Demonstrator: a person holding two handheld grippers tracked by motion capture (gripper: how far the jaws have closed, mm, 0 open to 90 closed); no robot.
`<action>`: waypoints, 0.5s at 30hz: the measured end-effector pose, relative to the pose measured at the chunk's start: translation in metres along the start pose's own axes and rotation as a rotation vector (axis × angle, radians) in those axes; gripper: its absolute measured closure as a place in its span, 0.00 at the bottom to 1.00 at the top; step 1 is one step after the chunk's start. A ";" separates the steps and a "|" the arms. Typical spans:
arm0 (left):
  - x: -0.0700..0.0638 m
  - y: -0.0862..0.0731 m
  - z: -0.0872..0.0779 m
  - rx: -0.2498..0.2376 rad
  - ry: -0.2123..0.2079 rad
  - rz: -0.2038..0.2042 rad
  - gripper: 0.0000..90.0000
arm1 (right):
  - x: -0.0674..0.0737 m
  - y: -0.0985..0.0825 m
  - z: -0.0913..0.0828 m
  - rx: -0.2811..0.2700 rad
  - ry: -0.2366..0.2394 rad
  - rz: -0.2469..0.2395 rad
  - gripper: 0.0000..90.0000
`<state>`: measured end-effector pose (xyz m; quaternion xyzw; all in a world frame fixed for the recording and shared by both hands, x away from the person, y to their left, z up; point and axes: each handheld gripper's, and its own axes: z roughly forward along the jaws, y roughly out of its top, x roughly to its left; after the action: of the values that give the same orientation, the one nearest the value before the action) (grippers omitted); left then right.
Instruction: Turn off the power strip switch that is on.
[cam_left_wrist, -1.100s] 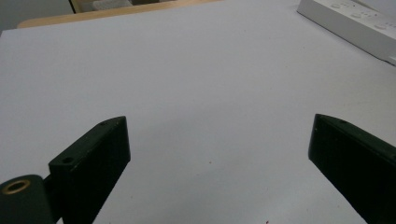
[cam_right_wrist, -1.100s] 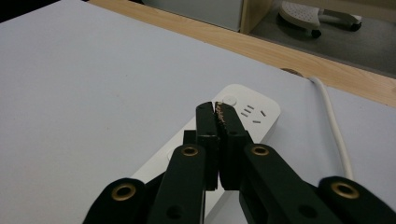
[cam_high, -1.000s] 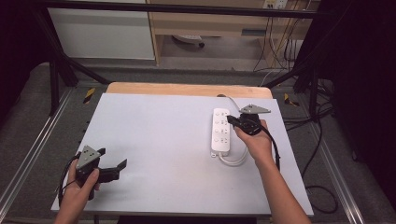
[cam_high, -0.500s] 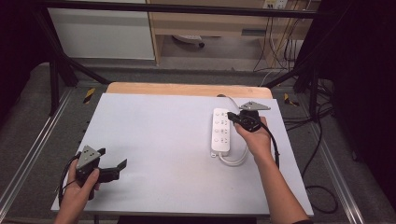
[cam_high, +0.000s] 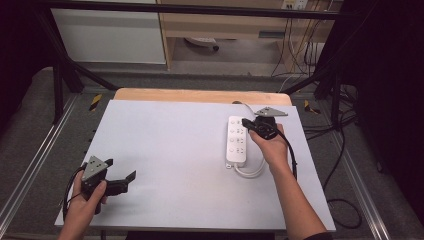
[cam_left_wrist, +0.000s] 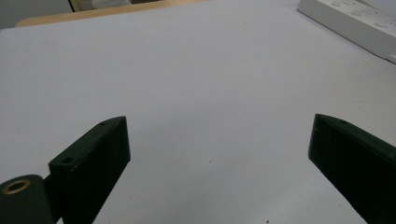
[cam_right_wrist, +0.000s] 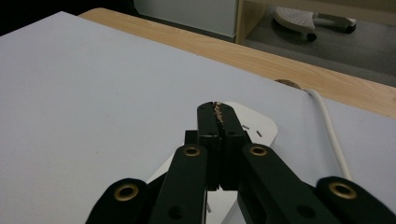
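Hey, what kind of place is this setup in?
Probably a lab or workshop set up for recording. A white-topped table sits inside a black metal frame, loose cables trail across the floor, and a power strip lies on the table.

No lettering, label or brand is legible anywhere; the power strip (cam_high: 237, 140) seems blank at this distance.
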<state>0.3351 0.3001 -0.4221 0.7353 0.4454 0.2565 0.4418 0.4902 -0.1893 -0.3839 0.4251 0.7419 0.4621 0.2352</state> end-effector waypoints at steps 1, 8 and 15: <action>0.000 0.000 0.000 0.000 0.000 0.000 0.06 | 0.000 0.000 0.000 0.002 0.001 0.000 1.00; 0.000 0.000 0.000 0.001 0.001 0.003 0.06 | 0.001 -0.002 0.005 0.010 0.002 0.008 1.00; -0.001 0.000 0.001 0.005 -0.005 -0.001 0.06 | 0.003 -0.004 0.011 0.024 0.005 0.011 1.00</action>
<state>0.3352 0.2995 -0.4225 0.7368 0.4452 0.2533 0.4412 0.4959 -0.1823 -0.3922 0.4310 0.7456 0.4554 0.2257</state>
